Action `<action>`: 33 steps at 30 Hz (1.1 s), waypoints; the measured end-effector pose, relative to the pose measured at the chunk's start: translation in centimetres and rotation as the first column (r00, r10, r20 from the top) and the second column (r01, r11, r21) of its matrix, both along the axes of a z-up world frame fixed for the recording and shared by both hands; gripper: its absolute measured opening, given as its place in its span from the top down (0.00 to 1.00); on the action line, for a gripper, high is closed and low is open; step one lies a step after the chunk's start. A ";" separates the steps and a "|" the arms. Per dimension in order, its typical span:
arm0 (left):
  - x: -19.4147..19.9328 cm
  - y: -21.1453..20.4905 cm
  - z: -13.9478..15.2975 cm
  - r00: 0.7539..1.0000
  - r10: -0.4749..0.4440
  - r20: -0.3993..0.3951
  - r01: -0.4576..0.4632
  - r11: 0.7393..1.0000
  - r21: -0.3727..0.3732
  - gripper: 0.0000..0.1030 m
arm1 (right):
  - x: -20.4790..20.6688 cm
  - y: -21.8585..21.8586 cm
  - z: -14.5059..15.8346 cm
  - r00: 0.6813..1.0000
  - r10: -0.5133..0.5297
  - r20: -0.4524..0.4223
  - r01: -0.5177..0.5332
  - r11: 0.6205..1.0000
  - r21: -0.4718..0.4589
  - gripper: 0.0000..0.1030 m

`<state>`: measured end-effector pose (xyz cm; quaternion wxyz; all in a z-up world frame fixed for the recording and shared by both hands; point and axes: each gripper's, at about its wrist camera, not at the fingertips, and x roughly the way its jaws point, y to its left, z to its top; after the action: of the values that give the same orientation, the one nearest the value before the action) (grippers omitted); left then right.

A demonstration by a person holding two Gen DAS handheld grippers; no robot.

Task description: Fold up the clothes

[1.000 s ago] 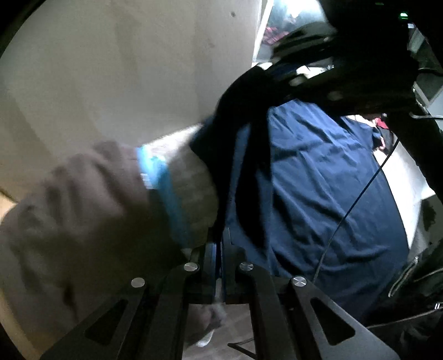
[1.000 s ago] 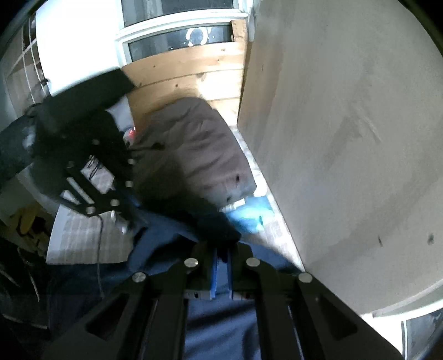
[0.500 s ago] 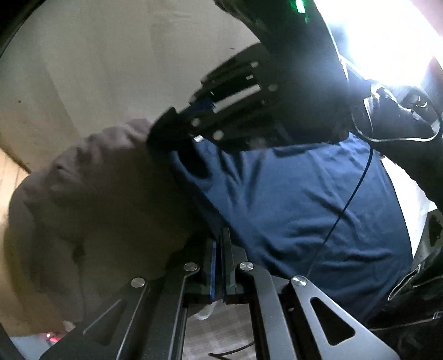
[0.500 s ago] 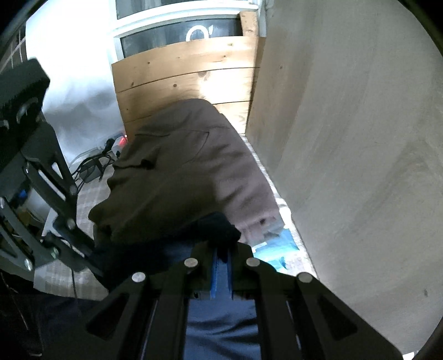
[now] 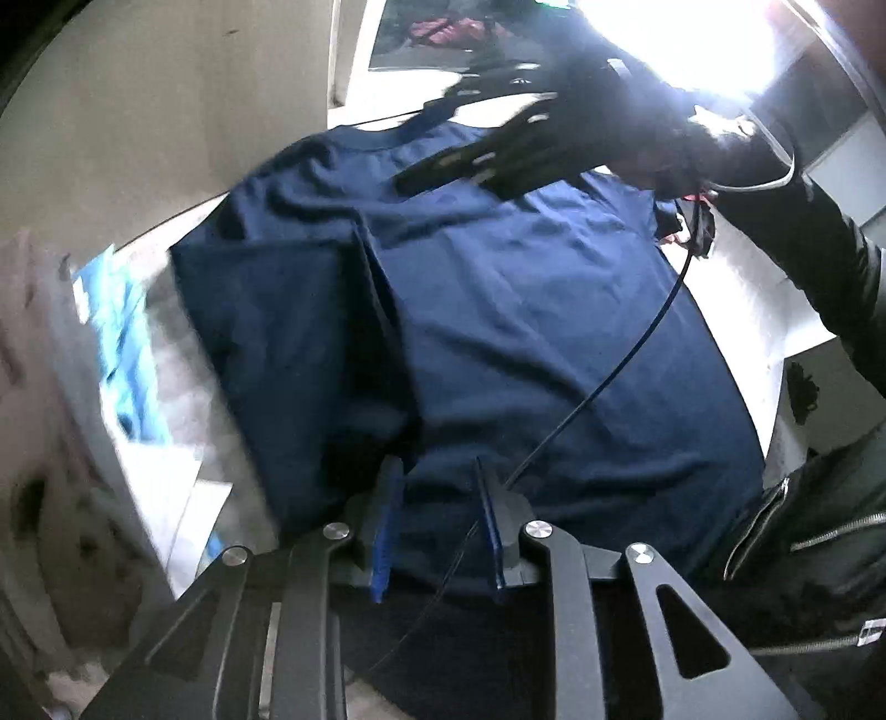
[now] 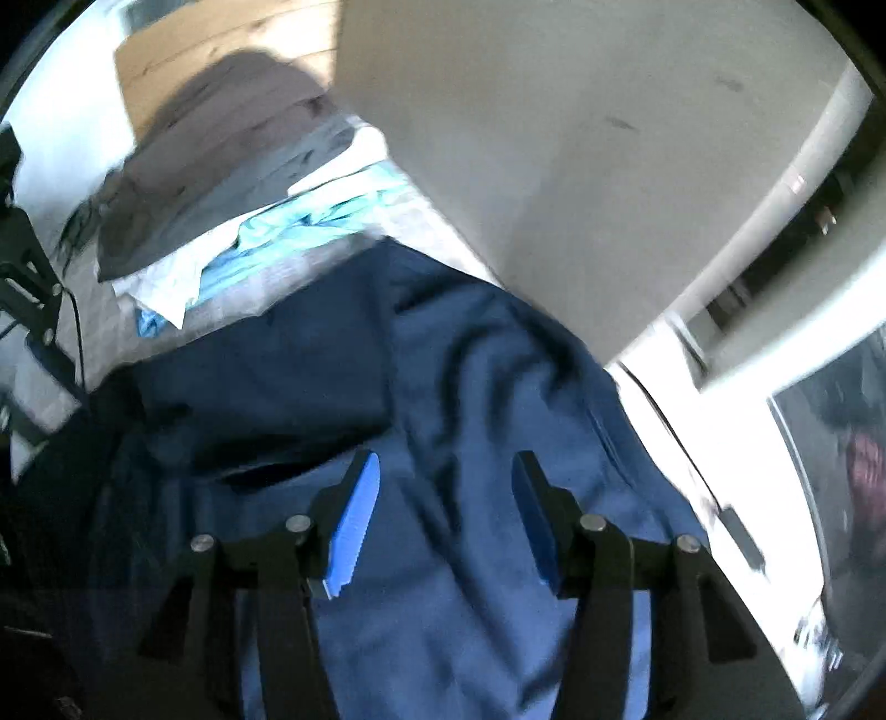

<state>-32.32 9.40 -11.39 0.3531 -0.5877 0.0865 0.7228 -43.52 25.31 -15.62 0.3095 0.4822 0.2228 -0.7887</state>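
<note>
A navy blue T-shirt [image 5: 526, 332] lies spread on a white surface, its left side folded over in a flap [image 5: 288, 343]. My left gripper [image 5: 434, 471] hovers just over the shirt's near hem. Its jaws are opening and nothing is pinched between the blue pads [image 5: 385, 520]. In the right wrist view the same shirt [image 6: 470, 387] lies rumpled under my right gripper [image 6: 443, 465], whose jaws are also opening with nothing between them. That right gripper [image 5: 432, 141] shows blurred over the shirt's collar end in the left wrist view.
A brown garment [image 6: 221, 111], white cloth [image 6: 166, 282] and light blue cloth [image 6: 310, 227] are piled beyond the shirt by a wooden board [image 6: 166, 50]. A beige wall panel [image 6: 554, 138] runs alongside. A thin black cable [image 5: 609, 382] crosses the shirt. The person's black zipped jacket [image 5: 803, 526] is close by.
Both grippers were shut on the raised edge of the shirt. They have come down and let go, and that side now lies folded over the shirt's body.
</note>
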 end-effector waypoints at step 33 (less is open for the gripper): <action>18.2 -17.4 2.8 0.884 0.462 -0.073 -0.466 0.884 -0.043 0.72 | 14.5 4.3 5.8 0.952 -0.252 0.176 0.302 0.870 -0.390 0.52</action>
<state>-14.10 -7.96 -8.57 0.1495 -0.5793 -0.0243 0.8009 -29.05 29.62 -9.81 0.3007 0.4794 -0.0392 -0.8235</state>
